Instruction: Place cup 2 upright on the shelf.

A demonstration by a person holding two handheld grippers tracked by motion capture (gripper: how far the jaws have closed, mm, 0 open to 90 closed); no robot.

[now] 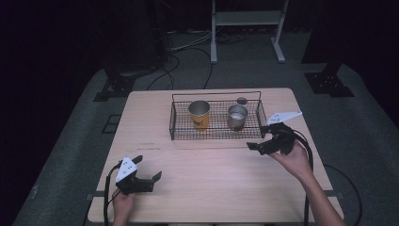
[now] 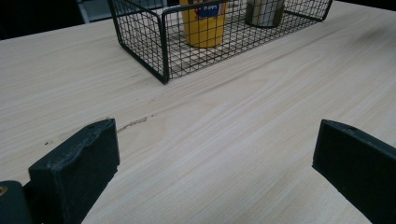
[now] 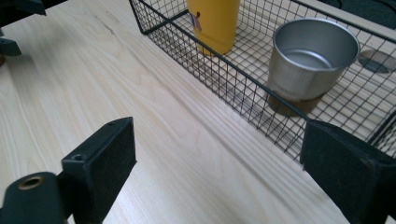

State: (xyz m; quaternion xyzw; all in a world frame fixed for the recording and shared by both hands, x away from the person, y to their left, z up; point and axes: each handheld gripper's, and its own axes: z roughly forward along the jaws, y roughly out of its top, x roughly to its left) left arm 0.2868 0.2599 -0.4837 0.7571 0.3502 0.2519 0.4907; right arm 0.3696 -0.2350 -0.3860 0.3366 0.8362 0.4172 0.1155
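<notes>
A black wire basket (image 1: 211, 136) stands across the far middle of the wooden table (image 1: 211, 179). Inside it a yellow cup (image 1: 199, 114) is upright on the left and a metal cup (image 1: 237, 117) upright on the right. My right gripper (image 1: 259, 137) hovers just off the basket's right front corner, open, with bare table between its jaws. The right gripper view shows the basket (image 3: 243, 74), yellow cup (image 3: 215, 23) and metal cup (image 3: 308, 60) close ahead. My left gripper (image 1: 148, 168) rests near the front left, open and empty, facing the basket (image 2: 140, 42) and yellow cup (image 2: 203, 23).
A small dark round spot (image 1: 242, 100) lies on the table just behind the basket. Bare wood stretches between the two grippers. Beyond the table, cables (image 1: 188, 52) and a white stand frame (image 1: 244, 28) are on the grey floor.
</notes>
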